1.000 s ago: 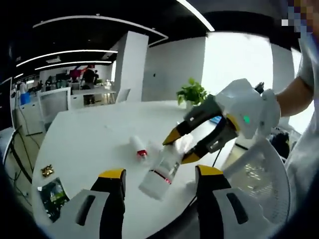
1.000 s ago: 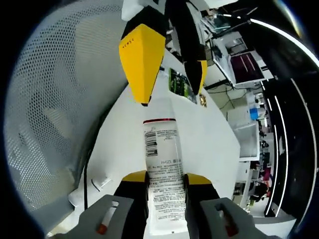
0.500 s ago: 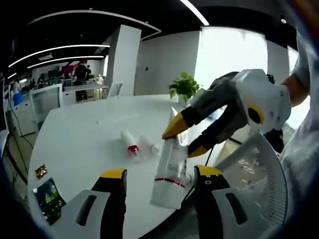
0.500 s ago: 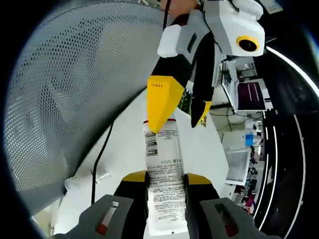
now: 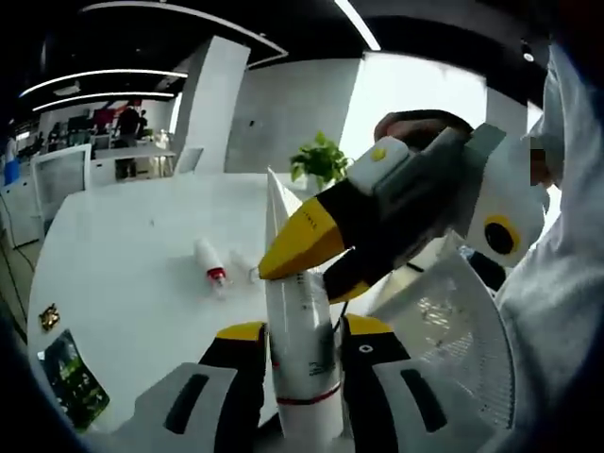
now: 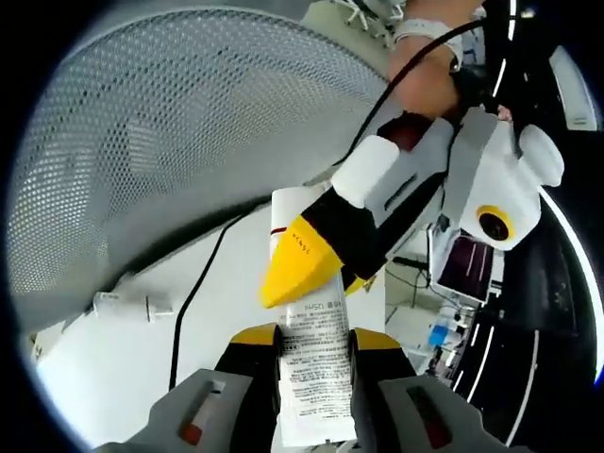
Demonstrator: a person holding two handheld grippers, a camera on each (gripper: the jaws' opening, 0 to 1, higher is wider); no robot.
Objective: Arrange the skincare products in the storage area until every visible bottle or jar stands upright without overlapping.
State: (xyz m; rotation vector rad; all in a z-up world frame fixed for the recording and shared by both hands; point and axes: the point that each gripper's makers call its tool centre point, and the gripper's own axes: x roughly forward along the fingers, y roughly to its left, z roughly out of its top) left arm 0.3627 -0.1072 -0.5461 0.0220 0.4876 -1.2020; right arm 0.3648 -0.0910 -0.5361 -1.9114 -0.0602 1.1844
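A white tube (image 5: 300, 349) with a red band stands between my left gripper's (image 5: 304, 330) yellow-tipped jaws, its crimped end pointing up; the jaws press on both its sides. My right gripper (image 5: 307, 276) comes in from the right and is shut on the same tube higher up. In the right gripper view the printed tube (image 6: 313, 377) is clamped in my right gripper (image 6: 314, 338), and my left gripper (image 6: 316, 283) closes across its far end. Two more white products, one with a red collar (image 5: 209, 262) and one plain (image 5: 243, 266), lie on their sides on the white table (image 5: 123, 255).
A grey mesh chair back (image 6: 142, 142) stands close beside the table's edge. A black cable (image 6: 193, 293) runs over the table. A potted plant (image 5: 319, 160) stands at the far side, and a dark card (image 5: 66, 377) and a small gold item (image 5: 49, 316) lie near the left.
The right gripper has swung the tube from tilted to upright and brought it between the left jaws. The left jaws have closed in onto the tube's sides.
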